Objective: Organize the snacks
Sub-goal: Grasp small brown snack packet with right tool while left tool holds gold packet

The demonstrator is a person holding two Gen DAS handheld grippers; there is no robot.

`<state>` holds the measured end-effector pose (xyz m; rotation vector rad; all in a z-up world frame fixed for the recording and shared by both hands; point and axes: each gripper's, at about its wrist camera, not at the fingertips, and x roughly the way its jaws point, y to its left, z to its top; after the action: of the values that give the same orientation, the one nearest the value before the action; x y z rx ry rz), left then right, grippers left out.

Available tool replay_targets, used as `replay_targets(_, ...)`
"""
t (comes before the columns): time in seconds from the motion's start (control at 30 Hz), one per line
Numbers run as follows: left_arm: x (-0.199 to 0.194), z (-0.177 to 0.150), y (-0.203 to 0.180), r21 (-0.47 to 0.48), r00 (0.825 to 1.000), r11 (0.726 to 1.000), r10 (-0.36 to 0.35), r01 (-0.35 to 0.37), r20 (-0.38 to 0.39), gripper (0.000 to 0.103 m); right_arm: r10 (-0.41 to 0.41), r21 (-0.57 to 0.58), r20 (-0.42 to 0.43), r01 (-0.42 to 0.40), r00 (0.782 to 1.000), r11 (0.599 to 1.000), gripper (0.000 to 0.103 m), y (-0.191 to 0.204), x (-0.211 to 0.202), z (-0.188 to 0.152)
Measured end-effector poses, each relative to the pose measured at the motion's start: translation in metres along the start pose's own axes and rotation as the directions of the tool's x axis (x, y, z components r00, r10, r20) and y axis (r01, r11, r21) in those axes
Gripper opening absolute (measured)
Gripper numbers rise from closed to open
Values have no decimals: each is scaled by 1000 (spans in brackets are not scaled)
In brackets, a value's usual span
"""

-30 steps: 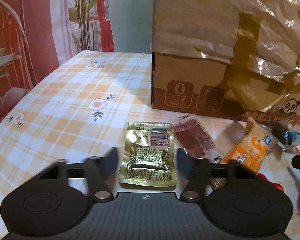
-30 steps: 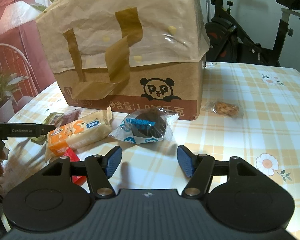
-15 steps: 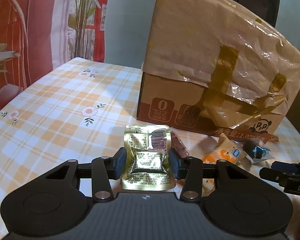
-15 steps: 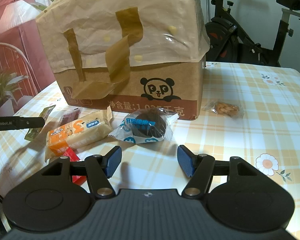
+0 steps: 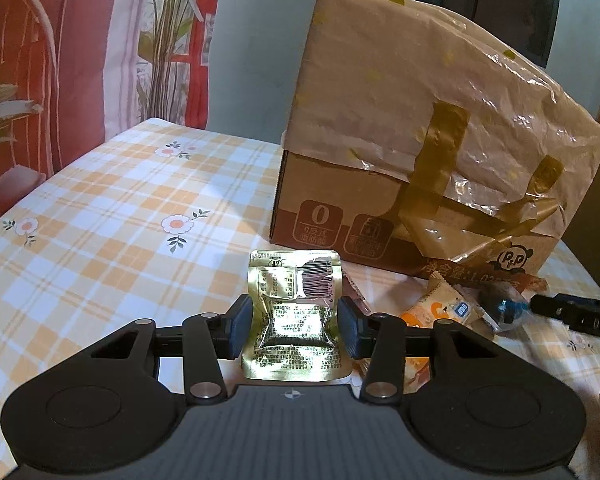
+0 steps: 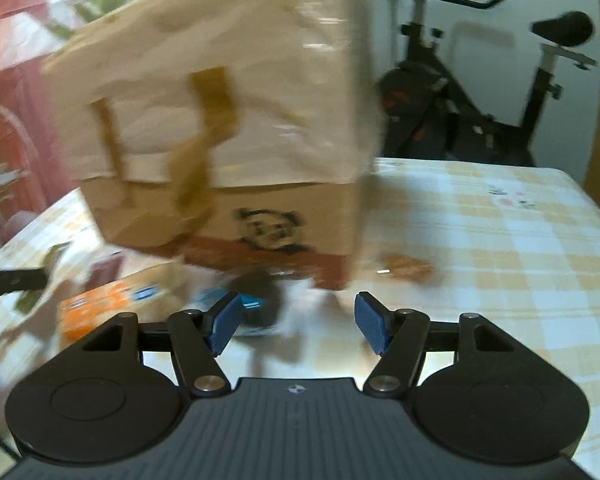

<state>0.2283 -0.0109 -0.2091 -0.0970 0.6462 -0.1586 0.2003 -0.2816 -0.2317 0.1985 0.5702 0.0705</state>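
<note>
We've got the gold foil snack pouch (image 5: 296, 316) pinched at its waist in the left claw (image 5: 296, 326), apparently lifted off the checked worktop (image 5: 112, 216). So the pick step looks done. Next it probably goes up into the cardboard box (image 5: 432, 152) at 1 o'clock, and that needs a climb over its tall wall. The orange pack (image 5: 440, 308) and dark round snack (image 6: 260, 300) wait at the box's foot. The right claw (image 6: 296, 322) is wide open, empty, its view blurred.

- Crinkled foil snack pouch (image 5: 294, 316): gold, black print.
- Tabletop (image 5: 112, 216): orange-and-white plaid, flower motifs.
- Brown cardboard box (image 5: 420, 152): panda logo, tan tape.
- Tong pads (image 6: 224, 322): blue.
</note>
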Motion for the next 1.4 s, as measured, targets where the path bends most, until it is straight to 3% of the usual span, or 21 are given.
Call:
replay_targets(0.07, 0, 0, 0, -6, 1000, 1000, 1, -1, 3, 49, -35, -3, 1, 35, 999, 999, 66, -13, 1, 5)
replay_targets(0.2, 1, -2, -1, -7, 1000, 1000, 0, 0, -1, 49, -109, -152, -6, 107, 994, 983, 66, -31, 11, 19)
replay_targets(0.37, 1, -3, 0, -12, 1000, 1000, 4, -4, -3, 49, -78, -411, -73, 41, 994, 911, 59, -40, 37, 29)
replay_targets(0.43, 0, -3, 0, -13, 1000, 1000, 5, -5, -3, 49, -56, -456, -86, 11, 995, 890, 60, -42, 45, 30)
replay_targets(0.53, 1, -4, 0, -11, 1000, 1000, 5, -5, -6, 49, -39, -447, -108, -14, 993, 895, 58, -48, 58, 34)
replay_targets(0.63, 1, -5, -1, -10, 1000, 1000, 5, -5, -10, 49, 9, -331, -137, -54, 990, 942, 52, -59, 61, 40)
replay_targets(0.7, 1, -5, 0, -10, 1000, 1000, 3, -3, -9, 49, 49, -214, -164, -84, 985, 973, 46, -69, 61, 41)
replay_targets(0.83, 1, -5, 0, -11, 1000, 1000, 0, 0, -10, 49, 63, -185, -159, -93, 985, 978, 28, -66, 50, 36)
replay_targets(1.0, -2, -6, -2, -7, 1000, 1000, -10, 10, -4, 49, 78, -165, -166, -106, 983, 981, 28, -51, 28, 23)
replay_targets(1.17, -5, -9, -1, -10, 1000, 1000, -23, 23, 0, 49, 102, -97, -121, -114, 987, 989, 27, -35, 0, 2)
replay_targets(1.33, -10, -16, -4, 3, 999, 999, -38, 38, 3, 49, 136, -96, -107, -146, 985, 985, 27, -12, -16, -17)
replay_targets(1.4, -14, -18, -5, 7, 999, 999, -43, 43, 9, 49, 145, -146, -101, -159, 984, 976, 27, -3, -20, -20)
